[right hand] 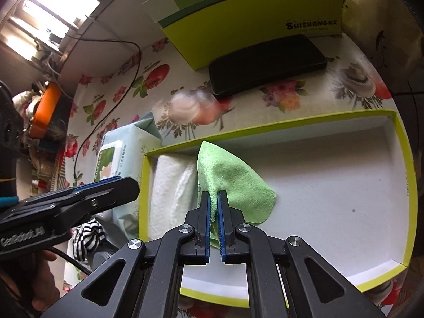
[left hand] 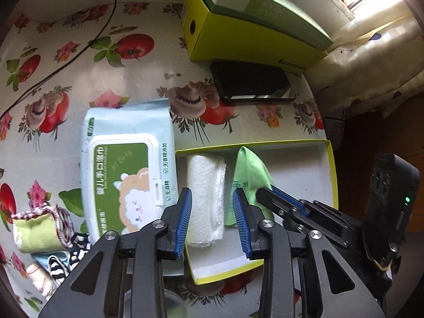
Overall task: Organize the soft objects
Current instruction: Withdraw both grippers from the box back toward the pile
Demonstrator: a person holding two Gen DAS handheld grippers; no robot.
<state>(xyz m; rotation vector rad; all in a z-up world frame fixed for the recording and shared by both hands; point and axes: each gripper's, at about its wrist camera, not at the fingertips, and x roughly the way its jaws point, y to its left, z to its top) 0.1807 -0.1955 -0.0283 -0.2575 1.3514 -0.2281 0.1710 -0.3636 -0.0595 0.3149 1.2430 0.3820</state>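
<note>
A shallow white tray with a yellow-green rim (left hand: 330,169) (right hand: 402,159) lies on the flowered tablecloth. A rolled white towel (left hand: 205,193) (right hand: 172,185) lies at its left end. My left gripper (left hand: 213,193) is open, its jaws on either side of the towel, not touching it. My right gripper (right hand: 213,194) (left hand: 267,189) is shut on a green cloth (right hand: 230,182) (left hand: 247,169), held in the tray beside the towel. A pile of small cloths and striped socks (left hand: 53,235) (right hand: 86,238) lies left of the tray.
A pack of baby wipes (left hand: 124,167) (right hand: 116,156) lies just left of the tray. A black phone (left hand: 251,82) (right hand: 267,63) and a yellow-green box (left hand: 246,34) (right hand: 254,18) sit behind it. A black cable (left hand: 79,45) crosses the far left.
</note>
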